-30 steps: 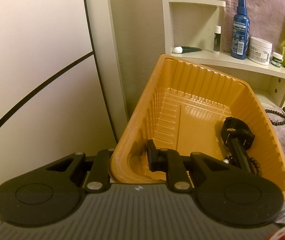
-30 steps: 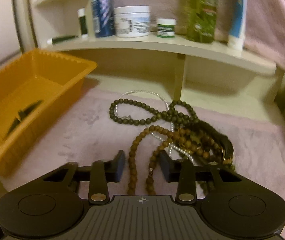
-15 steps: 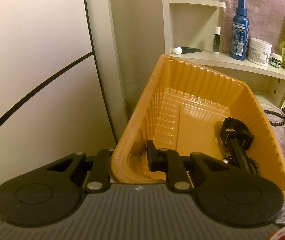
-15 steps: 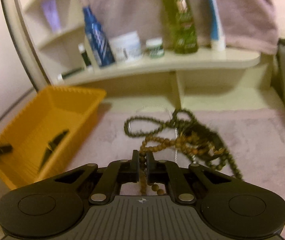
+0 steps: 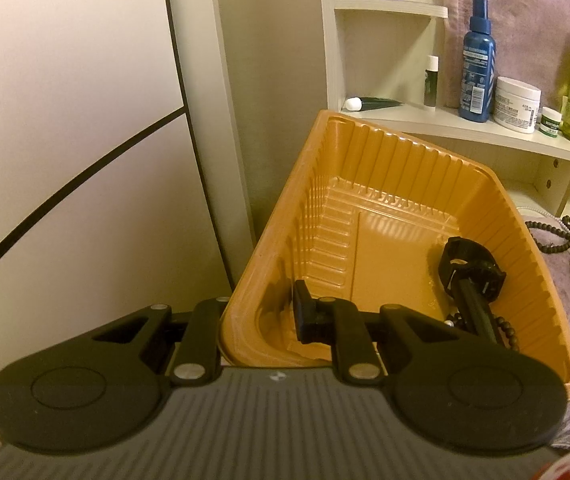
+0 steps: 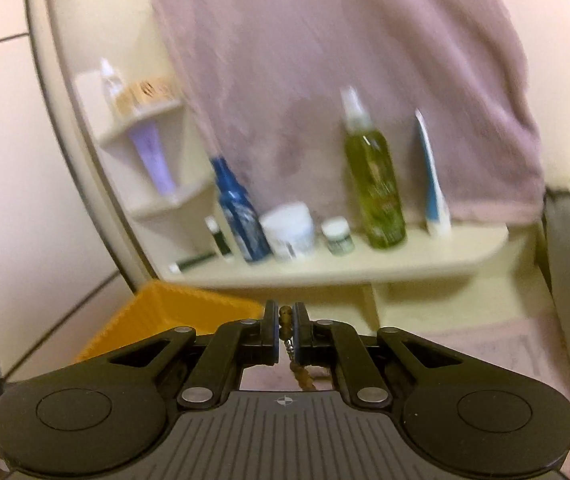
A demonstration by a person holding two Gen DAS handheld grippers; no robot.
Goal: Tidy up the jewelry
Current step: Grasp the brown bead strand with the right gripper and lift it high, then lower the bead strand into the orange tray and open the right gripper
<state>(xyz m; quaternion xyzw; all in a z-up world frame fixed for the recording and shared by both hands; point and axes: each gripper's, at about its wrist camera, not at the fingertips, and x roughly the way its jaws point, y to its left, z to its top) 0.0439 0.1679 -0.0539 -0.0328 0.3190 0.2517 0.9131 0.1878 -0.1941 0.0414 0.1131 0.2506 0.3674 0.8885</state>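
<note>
Since 0.5 s ago the right gripper [image 6: 285,334] has lifted w/ the brown bead strand [image 6: 288,330] clamped between its fingers; view now tilts up at the shelf [image 6: 365,268]. Left gripper [image 5: 261,320] unchanged, clamped on the near-left rim of the orange tray [image 5: 365,168], watch [image 5: 471,268] inside by the right wall. Risk: dangling strand snags the bead pile [image 5: 565,236] at the mat's left edge, drags it along, or slips out.
</note>
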